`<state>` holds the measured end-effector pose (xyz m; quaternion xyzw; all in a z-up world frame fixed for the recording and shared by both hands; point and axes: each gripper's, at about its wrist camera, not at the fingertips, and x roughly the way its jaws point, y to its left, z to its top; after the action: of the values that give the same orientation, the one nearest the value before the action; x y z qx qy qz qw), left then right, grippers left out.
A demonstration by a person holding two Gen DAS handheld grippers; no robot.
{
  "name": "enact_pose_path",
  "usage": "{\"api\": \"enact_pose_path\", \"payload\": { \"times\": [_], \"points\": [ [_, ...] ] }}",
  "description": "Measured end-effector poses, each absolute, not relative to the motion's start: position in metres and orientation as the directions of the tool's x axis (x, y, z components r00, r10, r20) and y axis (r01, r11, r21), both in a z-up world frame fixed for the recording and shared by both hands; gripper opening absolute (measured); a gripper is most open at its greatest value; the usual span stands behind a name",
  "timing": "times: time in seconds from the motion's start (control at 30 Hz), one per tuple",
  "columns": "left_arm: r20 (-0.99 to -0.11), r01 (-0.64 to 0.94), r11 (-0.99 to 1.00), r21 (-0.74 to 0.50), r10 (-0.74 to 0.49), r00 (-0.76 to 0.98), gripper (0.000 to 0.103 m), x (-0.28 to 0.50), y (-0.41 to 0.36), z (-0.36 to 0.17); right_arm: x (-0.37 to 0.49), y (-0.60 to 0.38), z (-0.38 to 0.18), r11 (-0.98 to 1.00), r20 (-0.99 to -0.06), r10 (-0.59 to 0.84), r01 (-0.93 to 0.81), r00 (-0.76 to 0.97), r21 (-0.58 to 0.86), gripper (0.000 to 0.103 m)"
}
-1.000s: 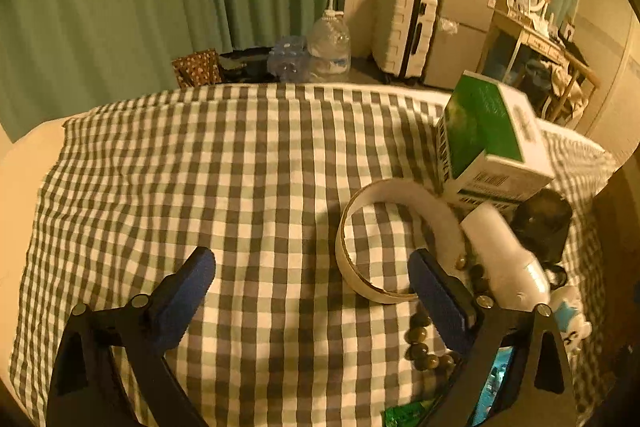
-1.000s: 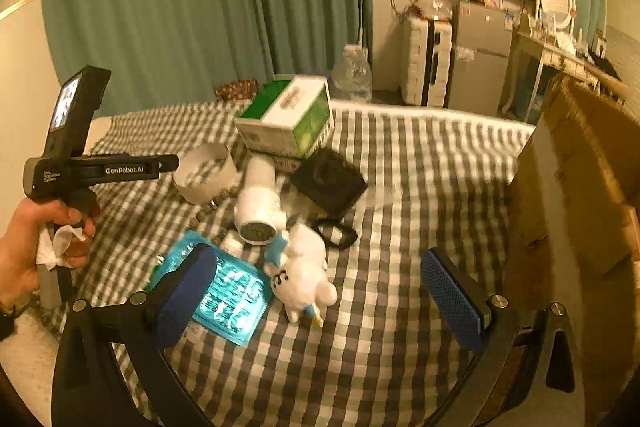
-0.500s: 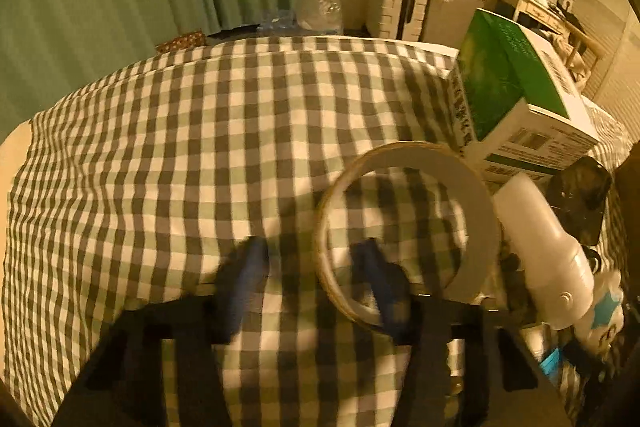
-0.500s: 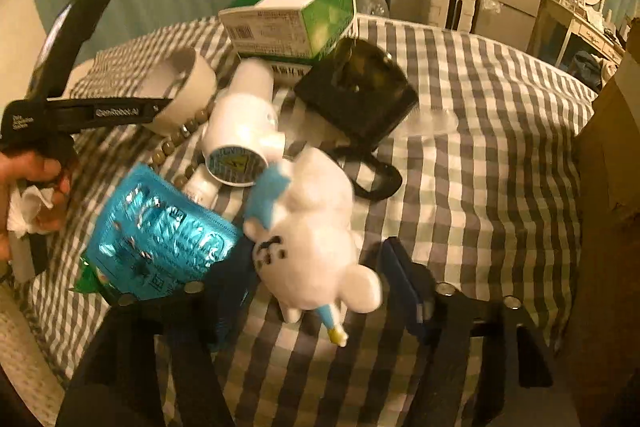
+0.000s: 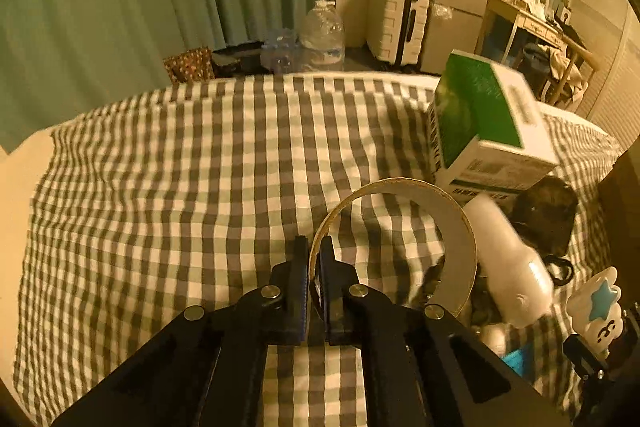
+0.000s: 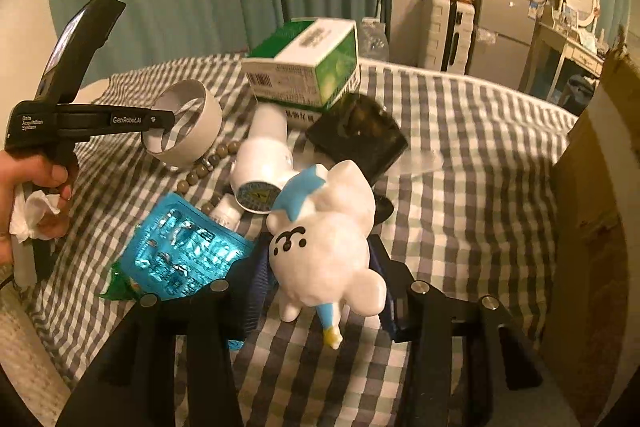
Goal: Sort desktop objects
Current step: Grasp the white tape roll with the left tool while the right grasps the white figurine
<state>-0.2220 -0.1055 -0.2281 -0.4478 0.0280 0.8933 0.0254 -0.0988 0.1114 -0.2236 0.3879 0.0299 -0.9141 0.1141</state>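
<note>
My left gripper (image 5: 314,267) pinches the tape ring's (image 5: 460,239) near wall; my right gripper (image 6: 320,291) clamps the plush toy (image 6: 324,239) — cardboard box (image 6: 592,195) at three o'clock, nearer my right hand.

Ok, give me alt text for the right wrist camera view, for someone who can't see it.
The right gripper is clamped on a white plush toy with blue trim, above a checked cloth. Behind it lie a blue foil packet, a white bottle, a bead string and a green-and-white box. At left, the left gripper pinches a tape roll.
</note>
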Motion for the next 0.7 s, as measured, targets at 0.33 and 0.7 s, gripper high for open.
{"api": "enact_pose_path", "payload": {
  "times": [0.33, 0.7],
  "points": [
    [-0.708, -0.065, -0.998, -0.009, 0.053, -0.704, 0.004, -0.176, -0.112, -0.163, -0.068, 0.117, -0.175, -0.986, -0.545, -0.153, 0.168, -0.825, 0.023, 0.045],
    [-0.535, -0.122, -0.993, 0.005, 0.1, -0.839, 0.004, -0.116, -0.085, -0.076, -0.037, 0.114, -0.108, -0.984, -0.422, -0.169, 0.174, -0.891, 0.027, 0.045]
  ]
}}
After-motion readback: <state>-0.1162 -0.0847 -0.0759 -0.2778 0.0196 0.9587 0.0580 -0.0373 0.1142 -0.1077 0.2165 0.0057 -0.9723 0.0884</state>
